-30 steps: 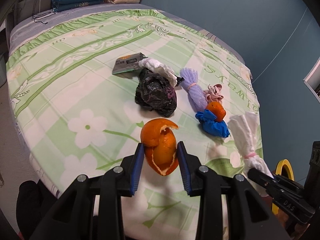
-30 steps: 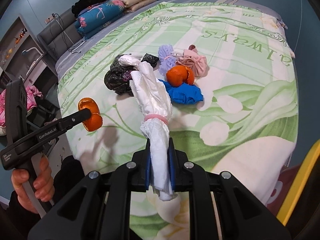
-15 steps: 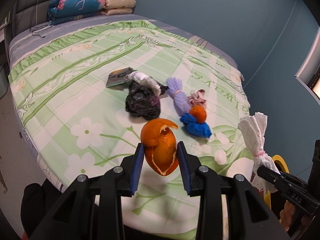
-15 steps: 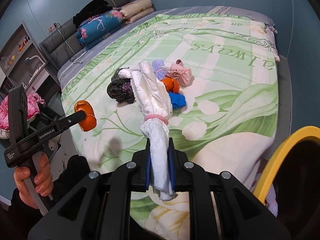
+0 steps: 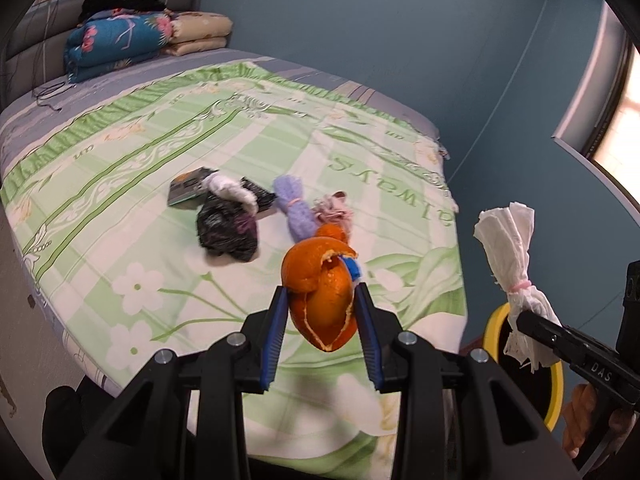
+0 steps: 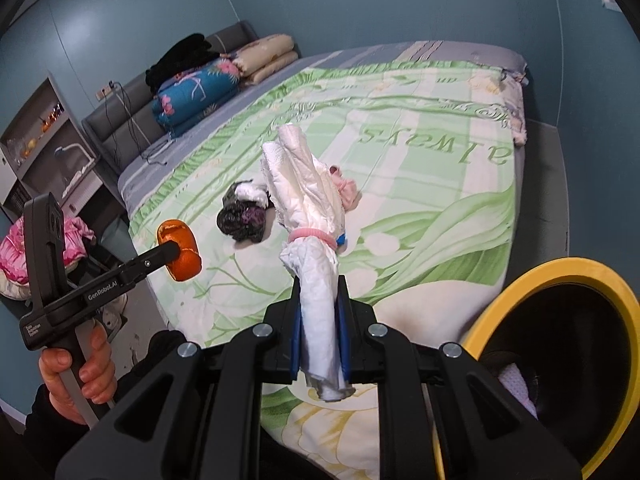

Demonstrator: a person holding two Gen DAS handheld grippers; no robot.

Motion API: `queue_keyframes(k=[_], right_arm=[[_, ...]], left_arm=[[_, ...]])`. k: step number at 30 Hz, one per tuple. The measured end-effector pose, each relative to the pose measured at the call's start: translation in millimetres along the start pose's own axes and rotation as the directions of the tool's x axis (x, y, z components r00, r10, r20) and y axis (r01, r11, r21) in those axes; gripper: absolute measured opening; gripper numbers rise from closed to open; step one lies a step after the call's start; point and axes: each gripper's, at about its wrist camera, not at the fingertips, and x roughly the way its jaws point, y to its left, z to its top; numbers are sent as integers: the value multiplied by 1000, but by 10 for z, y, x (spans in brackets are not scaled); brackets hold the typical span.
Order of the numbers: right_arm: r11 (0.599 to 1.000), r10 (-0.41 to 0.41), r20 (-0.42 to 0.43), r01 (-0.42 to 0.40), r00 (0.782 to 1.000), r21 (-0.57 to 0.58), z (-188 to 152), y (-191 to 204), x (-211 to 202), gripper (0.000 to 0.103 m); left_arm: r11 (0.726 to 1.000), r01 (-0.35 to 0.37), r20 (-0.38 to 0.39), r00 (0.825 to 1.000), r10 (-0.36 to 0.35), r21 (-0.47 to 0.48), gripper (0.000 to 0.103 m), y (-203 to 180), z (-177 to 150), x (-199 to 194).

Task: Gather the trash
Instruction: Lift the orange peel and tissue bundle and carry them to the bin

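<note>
The left gripper [image 5: 322,322] pinches a curled orange peel [image 5: 322,300] between its blue pads, clear of the bed [image 5: 120,184]; the peel's lower tip hangs below the pads. The right gripper [image 6: 320,328] is pressed tight on the lower end of a white tissue bundle [image 6: 308,200] tied with a pink band, which stands upright above the jaws. That bundle blocks much of the trash pile in the right wrist view. Left on the green floral sheet lie a black plastic bag [image 5: 228,228], a white wad [image 5: 230,190] touching it, a flat dark packet [image 5: 186,190] partly under the wad, a purple bundle [image 5: 296,212] and a pink one [image 5: 334,210] just beside it. A second piece of orange and a blue item sit behind the held peel and are mostly hidden by it. A yellow-rimmed bin [image 6: 560,344] stands beside the bed at lower right, cut off by the frame; its contents are too dark to identify. A hand [image 6: 76,376] grips the left tool's handle.
</note>
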Motion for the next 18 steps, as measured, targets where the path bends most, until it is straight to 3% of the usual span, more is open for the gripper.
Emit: queue_keyframes(k=[18], right_arm=[[997, -45, 102, 38, 994, 64, 29, -272, -544, 14]], left_arm=[[989, 99, 23, 995, -102, 107, 32, -630, 43, -182]])
